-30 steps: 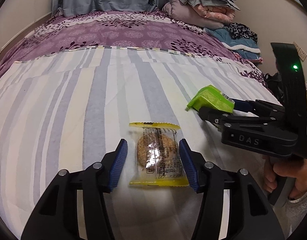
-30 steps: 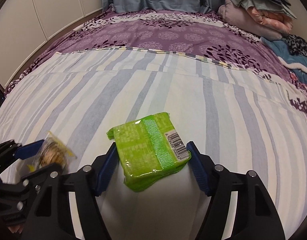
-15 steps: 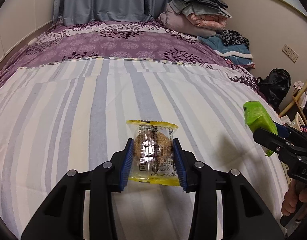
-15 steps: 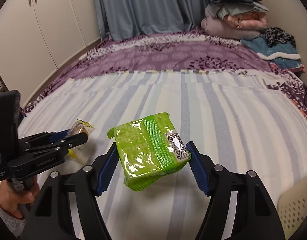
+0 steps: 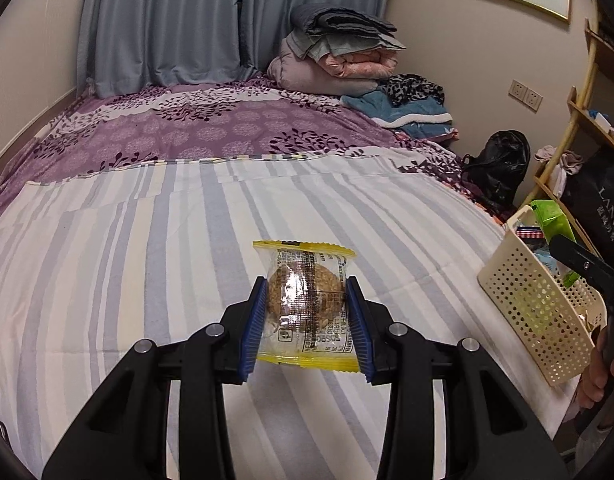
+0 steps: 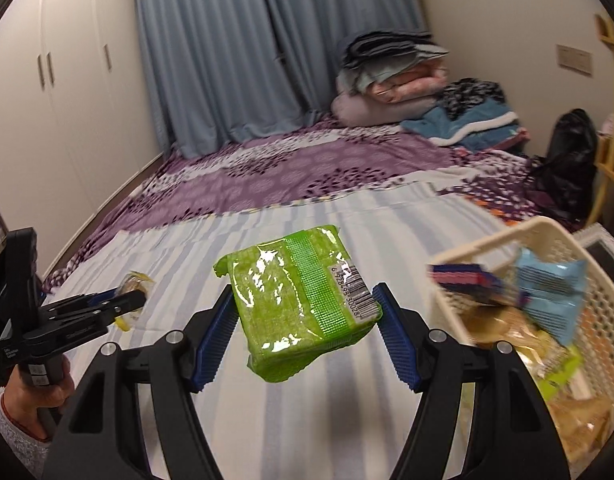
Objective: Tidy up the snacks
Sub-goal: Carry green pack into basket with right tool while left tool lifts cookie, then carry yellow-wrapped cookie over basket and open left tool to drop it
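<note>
Two snacks are in the air at once. The left gripper (image 5: pixel 307 320) is clamped on a wrapped cookie (image 5: pixel 305 300), held above the striped sheet (image 5: pixel 147 260), and the right gripper (image 6: pixel 305 336) pinches a green packet (image 6: pixel 299 304) by its sides, close to the cream basket (image 6: pixel 599 320) at the bed's right edge. The basket already holds a blue packet (image 6: pixel 551 292) and other wrappers.

The packet should probably go in first: bring it over the rim, lower it among the wrappers, then let go, so it does not snag the wall. The cookie would follow along the same path, with a light squeeze to spare the biscuit.

Beyond the sheet lie a purple bedspread (image 5: pixel 211 128), folded blankets (image 5: pixel 335 56), grey-blue curtains (image 6: pixel 235 52) and a white wardrobe (image 6: pixel 59 92).
</note>
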`<state>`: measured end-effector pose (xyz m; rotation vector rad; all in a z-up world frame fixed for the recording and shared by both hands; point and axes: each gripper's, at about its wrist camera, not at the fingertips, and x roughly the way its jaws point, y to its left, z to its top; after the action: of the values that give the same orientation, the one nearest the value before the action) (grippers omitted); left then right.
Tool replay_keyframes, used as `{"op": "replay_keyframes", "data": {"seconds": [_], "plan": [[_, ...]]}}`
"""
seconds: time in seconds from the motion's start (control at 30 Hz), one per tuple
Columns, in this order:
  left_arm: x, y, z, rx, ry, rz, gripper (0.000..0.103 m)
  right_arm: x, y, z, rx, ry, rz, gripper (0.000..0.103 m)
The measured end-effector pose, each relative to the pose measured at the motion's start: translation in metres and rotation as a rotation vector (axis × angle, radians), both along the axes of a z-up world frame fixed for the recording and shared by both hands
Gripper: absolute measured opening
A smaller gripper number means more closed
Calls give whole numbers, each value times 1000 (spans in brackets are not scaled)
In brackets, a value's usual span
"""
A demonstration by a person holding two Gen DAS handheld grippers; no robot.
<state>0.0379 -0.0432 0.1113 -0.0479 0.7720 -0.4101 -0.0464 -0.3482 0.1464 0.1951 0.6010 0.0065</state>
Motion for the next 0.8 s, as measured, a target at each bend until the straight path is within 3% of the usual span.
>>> {"op": "replay_keyframes", "data": {"seconds": [0.3, 0.47, 0.8], "plan": [[-27, -43, 23, 1, -42, -88, 40, -60, -77, 2, -42, -17, -240, 69], [-38, -68, 34, 4, -62, -141, 40, -81, -110, -6, -28, -12, -344, 82], [-54, -128, 57, 27, -107, -255, 40, -106, -123, -14, -11, -41, -374, 82]]}}
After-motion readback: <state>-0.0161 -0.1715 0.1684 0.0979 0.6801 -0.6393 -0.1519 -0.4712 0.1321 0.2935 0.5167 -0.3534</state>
